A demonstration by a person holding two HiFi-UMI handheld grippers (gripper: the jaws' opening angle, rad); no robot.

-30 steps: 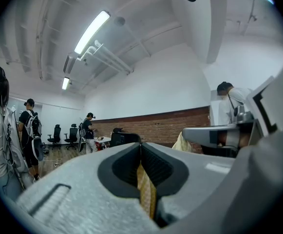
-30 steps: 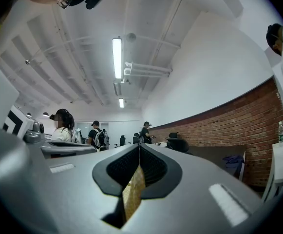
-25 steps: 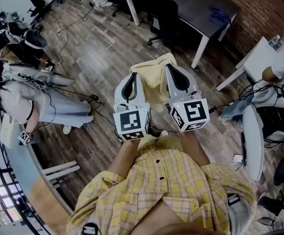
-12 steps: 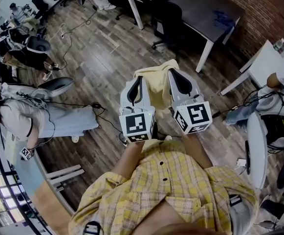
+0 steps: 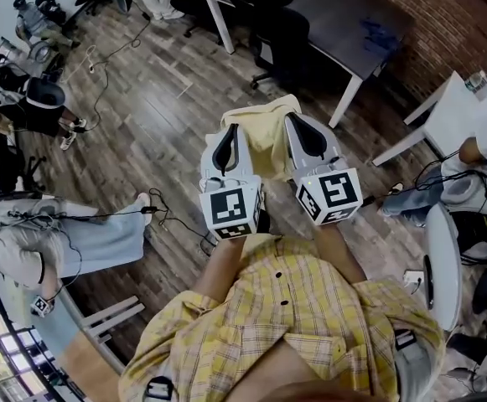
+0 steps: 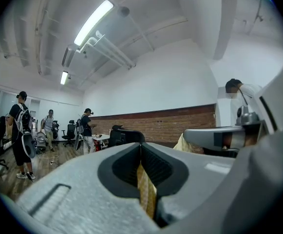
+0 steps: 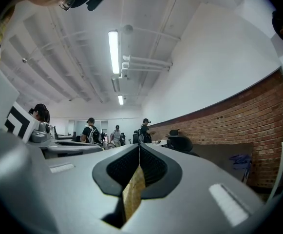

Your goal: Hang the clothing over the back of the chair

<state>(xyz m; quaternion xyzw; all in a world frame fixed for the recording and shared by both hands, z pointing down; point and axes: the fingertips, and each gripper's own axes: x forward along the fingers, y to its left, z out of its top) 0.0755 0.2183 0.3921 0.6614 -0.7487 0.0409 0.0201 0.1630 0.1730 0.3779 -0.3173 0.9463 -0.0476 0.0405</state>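
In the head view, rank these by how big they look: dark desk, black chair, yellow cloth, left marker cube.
1. Dark desk
2. Black chair
3. Yellow cloth and left marker cube look alike. Both sit nearest the camera, so I won't rank them.

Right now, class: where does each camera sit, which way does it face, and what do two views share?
Head view: on the person's head, facing steeply down at the floor; shirt, left claw, right claw show.
Left gripper view: on the left claw, facing level ahead; its shut jaws show.
Right gripper view: on the right claw, facing level along the brick wall; its shut jaws show.
Shared: all show the yellow cloth, pinched.
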